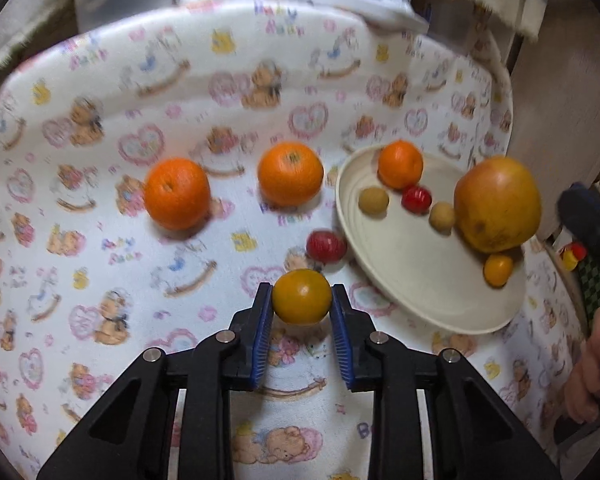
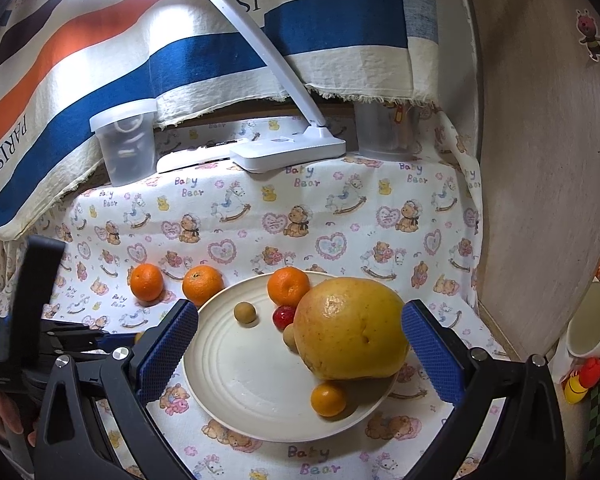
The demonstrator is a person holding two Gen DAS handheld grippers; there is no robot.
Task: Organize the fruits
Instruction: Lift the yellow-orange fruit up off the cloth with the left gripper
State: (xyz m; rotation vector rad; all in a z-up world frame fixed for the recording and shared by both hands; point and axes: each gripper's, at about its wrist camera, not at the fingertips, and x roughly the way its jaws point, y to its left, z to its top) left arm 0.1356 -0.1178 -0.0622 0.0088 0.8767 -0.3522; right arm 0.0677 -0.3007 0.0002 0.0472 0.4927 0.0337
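Observation:
My left gripper (image 1: 302, 304) is shut on a small yellow-orange citrus (image 1: 301, 297), held above the printed cloth left of the cream plate (image 1: 412, 292). The plate (image 2: 240, 376) holds a large yellow pomelo (image 2: 350, 330), a mandarin (image 2: 289, 286), a small orange kumquat (image 2: 328, 399), a red fruit (image 2: 283, 317) and two brown longans (image 2: 245, 313). Two mandarins (image 1: 177, 193) (image 1: 290, 173) and a red fruit (image 1: 326, 246) lie on the cloth left of the plate. My right gripper (image 2: 300, 344) is open wide over the plate, its blue pads either side of the pomelo.
A white desk lamp (image 2: 288, 150), a lidded plastic jar (image 2: 127, 142) and a grey cup (image 2: 386, 132) stand at the back of the table. A striped cloth hangs behind. A white mug (image 2: 592, 326) and a toy (image 2: 584, 378) sit off the right edge beside a wooden panel.

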